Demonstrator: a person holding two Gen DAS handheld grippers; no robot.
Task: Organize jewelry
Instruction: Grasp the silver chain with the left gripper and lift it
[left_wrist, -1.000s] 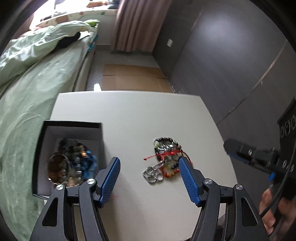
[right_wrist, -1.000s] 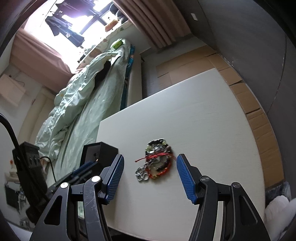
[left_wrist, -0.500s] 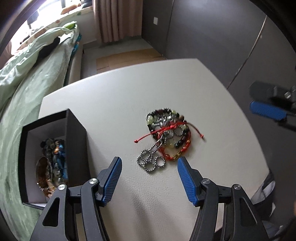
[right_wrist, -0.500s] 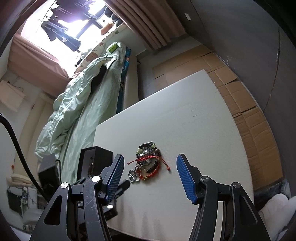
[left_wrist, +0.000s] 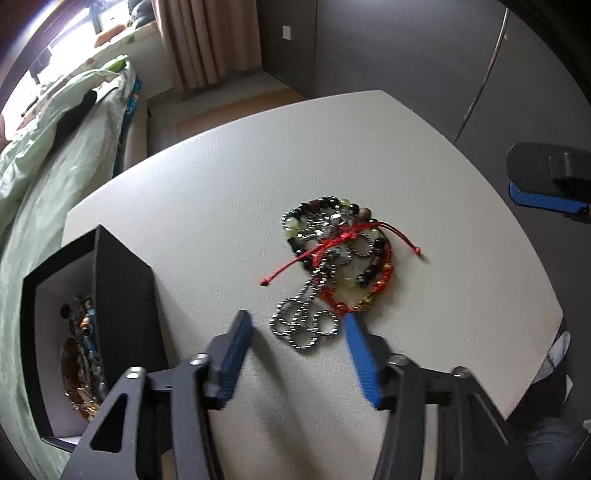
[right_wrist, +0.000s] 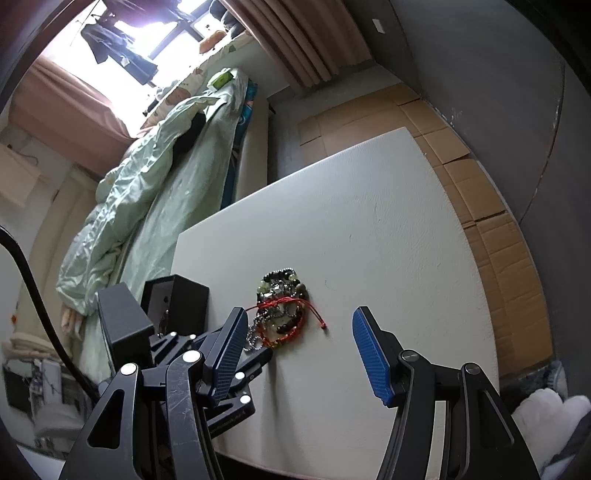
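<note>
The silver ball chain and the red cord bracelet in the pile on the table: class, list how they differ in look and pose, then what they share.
1. The silver ball chain is shiny metal beads; the red cord bracelet is thin matte string.
2. The chain lies coiled in small loops at the pile's near edge, between the left gripper's fingers; the cord stretches across the pile, its knotted ends trailing out.

Both lie loose on the white table, tangled in one pile.

No writing, label, brand or number can be read anywhere in either wrist view.
</note>
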